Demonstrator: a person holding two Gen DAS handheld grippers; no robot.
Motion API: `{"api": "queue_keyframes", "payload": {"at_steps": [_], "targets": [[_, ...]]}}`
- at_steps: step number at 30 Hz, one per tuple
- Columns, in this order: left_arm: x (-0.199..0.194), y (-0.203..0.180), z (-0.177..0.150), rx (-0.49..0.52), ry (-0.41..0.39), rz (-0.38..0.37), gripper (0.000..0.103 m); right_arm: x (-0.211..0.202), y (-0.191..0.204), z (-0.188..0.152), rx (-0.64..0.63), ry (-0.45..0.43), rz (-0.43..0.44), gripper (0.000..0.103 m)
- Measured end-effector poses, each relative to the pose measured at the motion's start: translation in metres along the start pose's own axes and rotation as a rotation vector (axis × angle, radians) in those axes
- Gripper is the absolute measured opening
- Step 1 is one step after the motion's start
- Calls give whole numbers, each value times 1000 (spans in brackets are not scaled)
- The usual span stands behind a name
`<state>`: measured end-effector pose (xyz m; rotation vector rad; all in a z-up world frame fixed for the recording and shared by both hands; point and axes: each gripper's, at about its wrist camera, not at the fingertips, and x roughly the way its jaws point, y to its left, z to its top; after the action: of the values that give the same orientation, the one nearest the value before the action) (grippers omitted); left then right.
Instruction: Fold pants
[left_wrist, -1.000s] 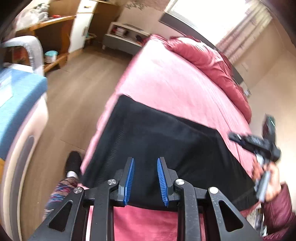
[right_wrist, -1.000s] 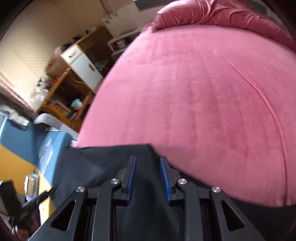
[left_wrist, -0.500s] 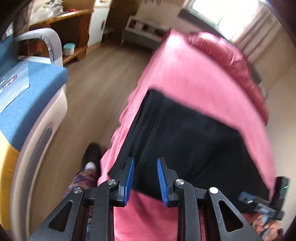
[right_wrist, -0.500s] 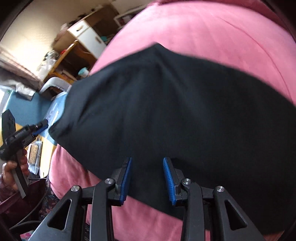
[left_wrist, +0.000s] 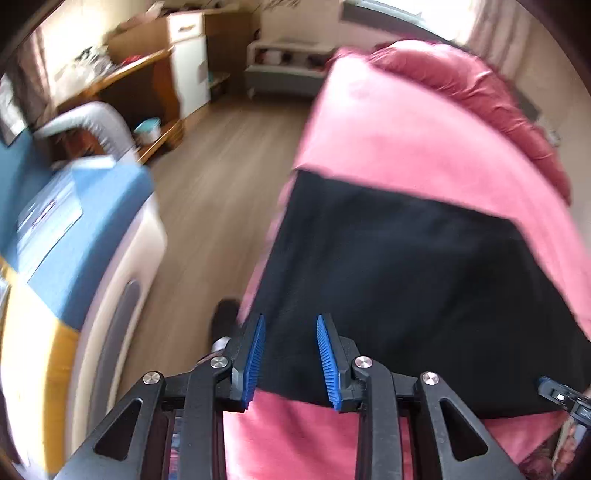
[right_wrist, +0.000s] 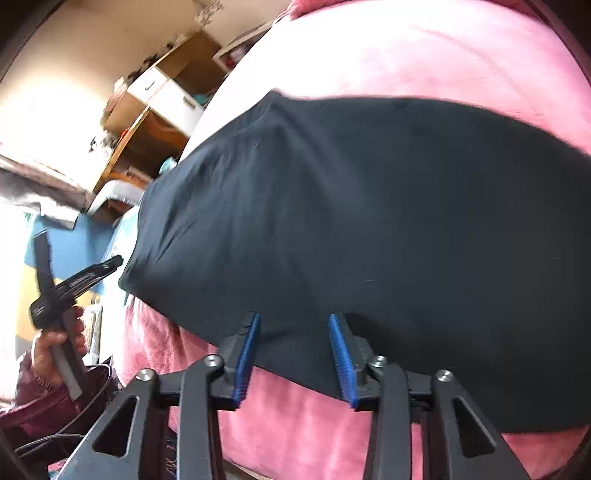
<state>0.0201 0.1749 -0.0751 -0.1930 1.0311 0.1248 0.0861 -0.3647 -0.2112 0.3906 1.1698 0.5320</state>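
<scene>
Both grippers, left gripper (left_wrist: 290, 360) and right gripper (right_wrist: 295, 356), have dropped back to the near edge of the black pants (left_wrist: 406, 277) lying folded on the pink bed (left_wrist: 388, 140), jaws opening, nothing pinched, likely lining up another fold.

Left wrist view: looks steeply down along its own fingers from the near left corner of the pink bed (left_wrist: 388, 147), close over the black pants (left_wrist: 406, 277), facing up the bed's length, with wooden floor (left_wrist: 221, 166) to its left. Right wrist view: looks down from the near edge further right, closer to the pants (right_wrist: 369, 203), facing leftward across the bed (right_wrist: 424, 55). Shared: pants, bedspread, the far white cabinet (left_wrist: 188, 62).
</scene>
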Motion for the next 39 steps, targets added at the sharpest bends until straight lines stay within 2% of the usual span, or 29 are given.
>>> {"api": "queue_keyframes", "payload": {"at_steps": [4, 9, 14, 17, 20, 26, 32, 35, 39], "targets": [[-13, -45, -5, 105, -23, -154, 35, -46, -32, -8, 99, -108, -31, 42], [-5, -109, -23, 259, 39, -295, 35, -123, -114, -33, 341, -273, -103, 42], [8, -150, -43, 369, 110, -332, 35, -202, -225, -89, 696, -469, -142, 44], [12, -164, -48, 410, 135, -347, 35, -227, -279, -132, 910, -572, -138, 44], [12, -173, -53, 436, 146, -354, 35, -241, -316, -160, 1034, -647, -132, 44], [22, -182, -50, 422, 178, -344, 35, -241, -364, -179, 1169, -730, -69, 44], [29, -181, -59, 430, 197, -323, 37, -242, -382, -177, 1188, -791, -46, 43], [32, -187, -59, 425, 201, -324, 39, -245, -382, -165, 1171, -789, -74, 36], [35, -188, -61, 415, 203, -334, 39, -253, -373, -147, 1107, -747, -141, 19]]}}
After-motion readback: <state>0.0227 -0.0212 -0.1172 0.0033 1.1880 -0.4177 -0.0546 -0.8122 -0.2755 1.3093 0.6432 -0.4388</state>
